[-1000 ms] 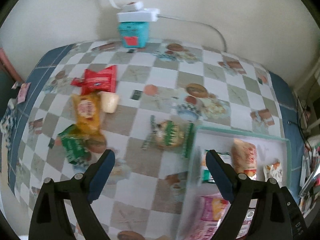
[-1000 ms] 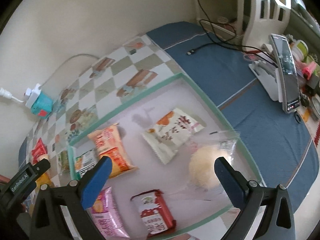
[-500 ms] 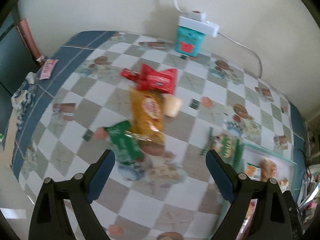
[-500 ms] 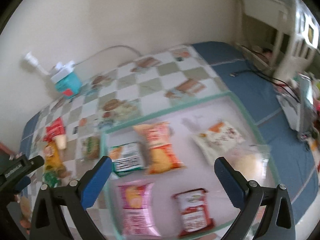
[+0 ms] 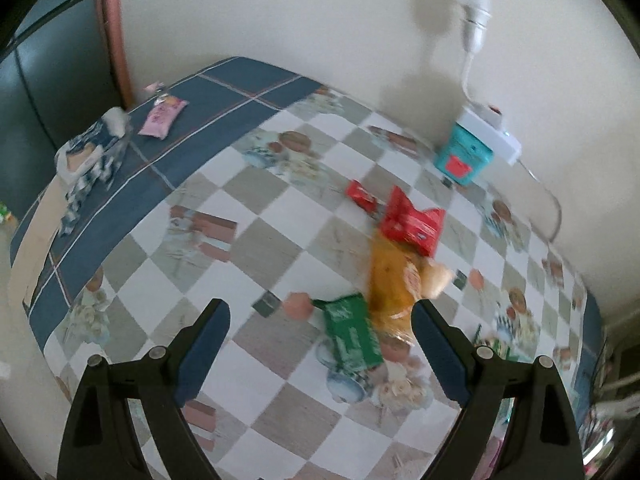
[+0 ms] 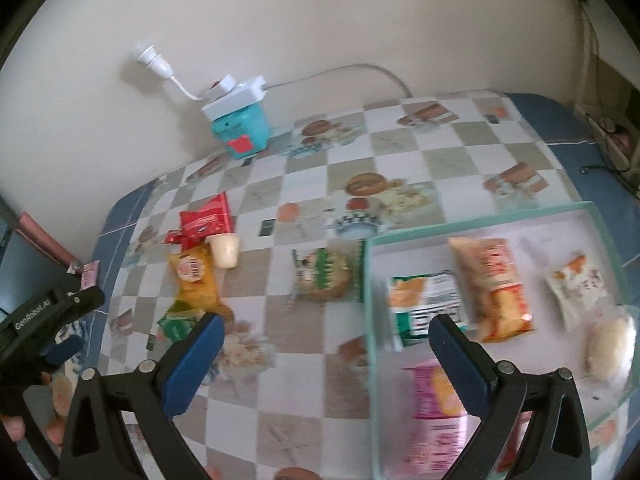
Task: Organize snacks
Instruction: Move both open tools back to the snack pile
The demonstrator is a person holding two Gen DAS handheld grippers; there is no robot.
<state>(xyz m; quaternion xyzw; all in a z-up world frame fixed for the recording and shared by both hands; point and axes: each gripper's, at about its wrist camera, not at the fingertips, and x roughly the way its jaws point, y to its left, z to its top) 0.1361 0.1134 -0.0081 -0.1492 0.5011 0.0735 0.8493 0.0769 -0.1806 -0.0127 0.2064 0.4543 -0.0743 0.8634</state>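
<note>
A: Where are the loose snacks relative to the left claw (image 5: 320,322)?

B: The green packet (image 5: 352,334) lies on the counter (image 5: 192,216) between its blue fingers (image 5: 202,346), nearer the right one, untouched. The yellow bag (image 5: 390,280) overlaps it just beyond, with a cream cup (image 5: 436,278) beside it and 2 red packs (image 5: 412,220) further off. That claw is released and holds nothing.

A: And the right claw (image 6: 324,342)?

B: Also spread wide and empty, over the counter at the glass tray's (image 6: 370,320) left rim. A round green-striped pack (image 6: 322,276) sits just outside that rim; inside lie about 5 packets and a pale bun (image 6: 608,340).

A: Any writing?

B: Only "GenRobot.AI" on the left claw's body, seen from the right camera; the snack labels are too blurred to read. A teal box (image 6: 242,132) stands by the wall
</note>
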